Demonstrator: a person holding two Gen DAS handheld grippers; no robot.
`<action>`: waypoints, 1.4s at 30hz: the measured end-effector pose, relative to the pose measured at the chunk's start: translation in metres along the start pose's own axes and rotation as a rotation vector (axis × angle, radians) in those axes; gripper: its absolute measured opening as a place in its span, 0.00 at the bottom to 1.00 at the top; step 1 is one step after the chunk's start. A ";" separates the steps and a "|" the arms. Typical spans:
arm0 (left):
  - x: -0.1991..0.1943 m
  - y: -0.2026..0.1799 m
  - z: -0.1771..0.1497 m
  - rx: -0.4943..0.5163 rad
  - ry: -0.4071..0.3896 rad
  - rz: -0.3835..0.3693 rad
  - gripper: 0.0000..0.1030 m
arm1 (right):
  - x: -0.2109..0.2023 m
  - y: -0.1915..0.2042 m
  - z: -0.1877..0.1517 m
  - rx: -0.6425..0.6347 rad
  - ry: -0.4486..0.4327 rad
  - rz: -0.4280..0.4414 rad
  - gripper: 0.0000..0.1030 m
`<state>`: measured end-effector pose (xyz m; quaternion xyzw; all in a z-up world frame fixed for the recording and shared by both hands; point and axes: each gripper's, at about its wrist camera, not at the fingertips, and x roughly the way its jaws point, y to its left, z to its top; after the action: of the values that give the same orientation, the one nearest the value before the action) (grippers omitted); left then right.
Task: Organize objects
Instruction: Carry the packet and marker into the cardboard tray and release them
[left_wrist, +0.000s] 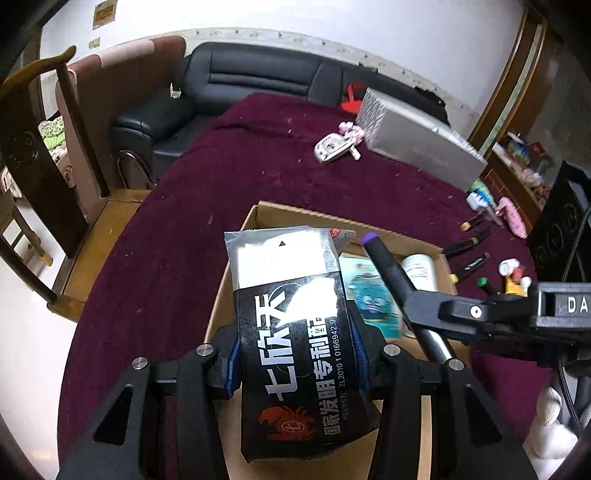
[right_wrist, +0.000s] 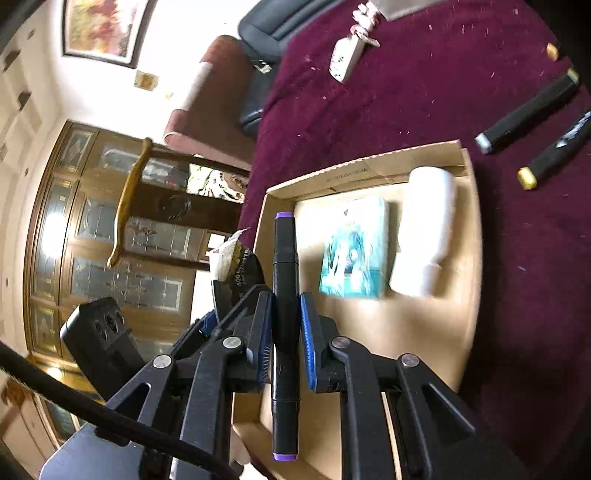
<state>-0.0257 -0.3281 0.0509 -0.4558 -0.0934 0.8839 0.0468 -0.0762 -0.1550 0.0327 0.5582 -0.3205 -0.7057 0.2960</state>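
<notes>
Right now both hands carry something above the open cardboard box, which sits on the maroon-covered desk, so the coming move turns on how each item lines up with the free floor of that box.

The right gripper has its fingers closed narrow on a black marker with purple end caps. The marker's long axis runs straight along the fingers, one cap reaching out ahead of them and the other trailing back toward the hand. In the right wrist view it hangs over the left side of the box, roughly parallel to the left wall. Inside, a teal printed packet lies in the middle and a white bottle lies on its side just beside it, toward the right wall. By my judgement, the bare strip along the left wall is where the marker fits, lengthwise.

The left gripper holds a black-and-white foil pouch with Chinese lettering, fingers partly apart and pressing its two side edges. The pouch stands out ahead of the fingers, its long axis along them, over the near-left part of the box. It overlaps the teal packet from this view, and the marker's tip passes just to its right, so the two hands are close and could crowd each other.

Several more markers lie on the cloth, outside the box's right wall.
</notes>
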 end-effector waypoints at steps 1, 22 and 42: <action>0.003 0.001 0.001 0.002 0.006 0.005 0.40 | 0.005 -0.001 0.003 0.016 0.002 0.002 0.13; 0.029 0.008 0.008 -0.009 0.033 0.006 0.40 | 0.038 -0.018 0.024 0.063 -0.002 -0.088 0.13; -0.019 0.023 0.014 -0.155 -0.028 -0.166 0.43 | 0.004 0.003 0.013 -0.059 -0.058 -0.083 0.30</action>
<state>-0.0259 -0.3555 0.0689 -0.4365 -0.1994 0.8734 0.0831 -0.0900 -0.1584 0.0350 0.5413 -0.2846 -0.7425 0.2733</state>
